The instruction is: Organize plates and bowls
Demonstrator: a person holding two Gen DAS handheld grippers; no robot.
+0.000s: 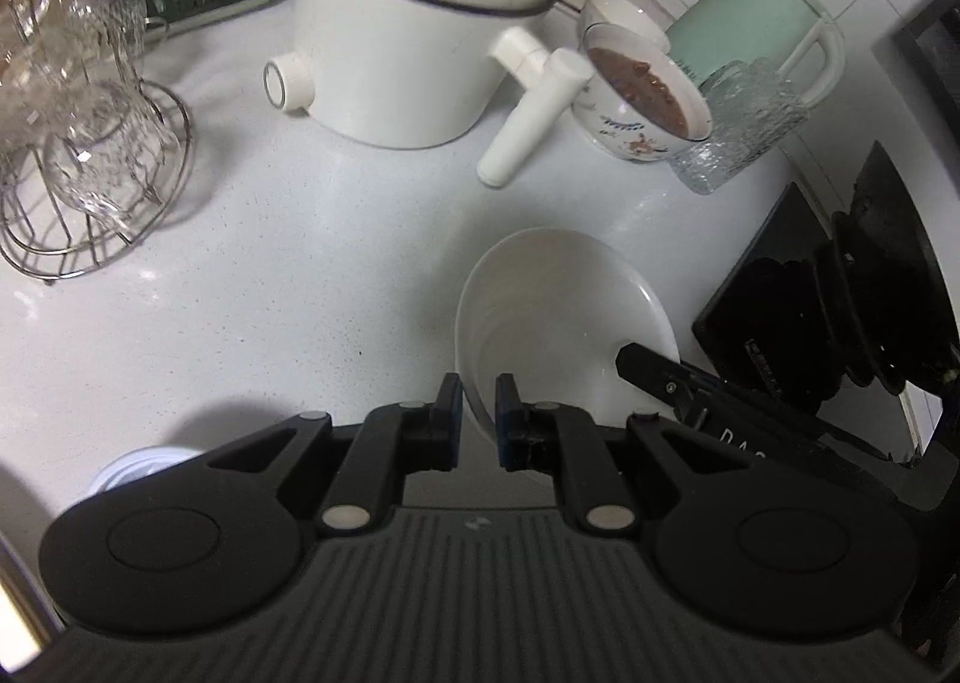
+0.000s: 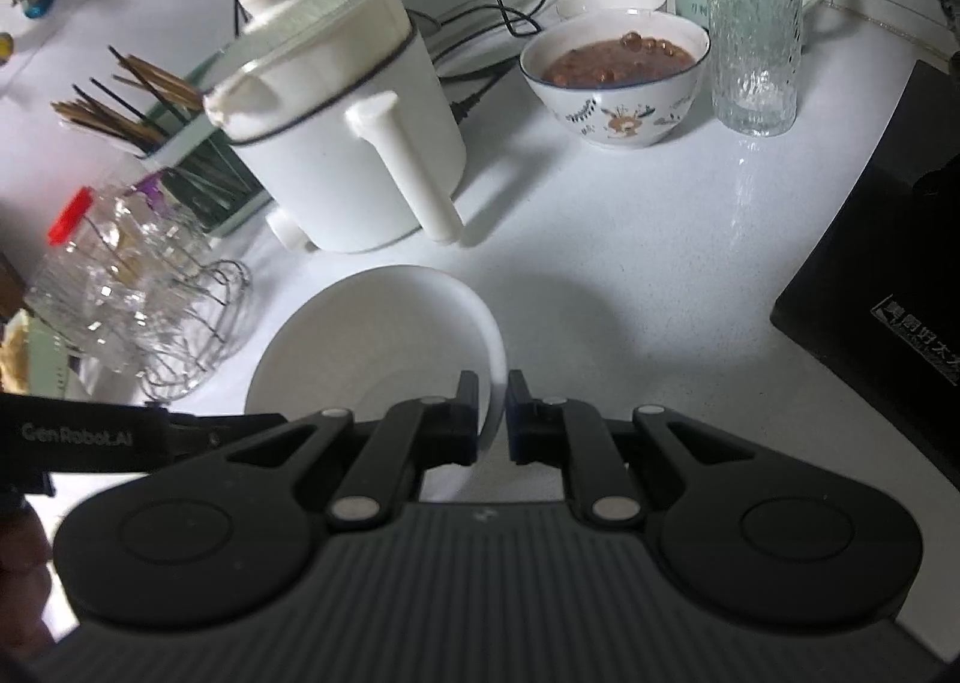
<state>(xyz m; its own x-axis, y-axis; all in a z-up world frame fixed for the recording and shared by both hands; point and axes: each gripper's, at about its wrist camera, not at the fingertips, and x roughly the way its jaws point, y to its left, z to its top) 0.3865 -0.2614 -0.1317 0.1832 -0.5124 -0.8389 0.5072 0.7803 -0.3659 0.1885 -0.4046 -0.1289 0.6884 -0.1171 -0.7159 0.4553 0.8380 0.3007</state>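
A plain white bowl [image 1: 558, 311] is held over the white counter [image 1: 270, 275] by both grippers. My left gripper [image 1: 478, 401] is shut on its near rim. My right gripper [image 2: 492, 404] is shut on the opposite rim of the same white bowl [image 2: 372, 341], and its finger shows in the left wrist view [image 1: 654, 371]. A patterned bowl full of brown bean soup [image 1: 642, 95] stands at the back, also in the right wrist view [image 2: 618, 77]. A smaller white bowl [image 1: 618, 11] sits behind it.
A white electric pot [image 1: 420, 29] with a long handle stands at the back centre. A wire rack of glass cups [image 1: 84, 143] is on the left. A textured glass [image 2: 753, 35] and a mint kettle [image 1: 756, 17] stand at the back right. A black stove [image 2: 876, 287] lies on the right.
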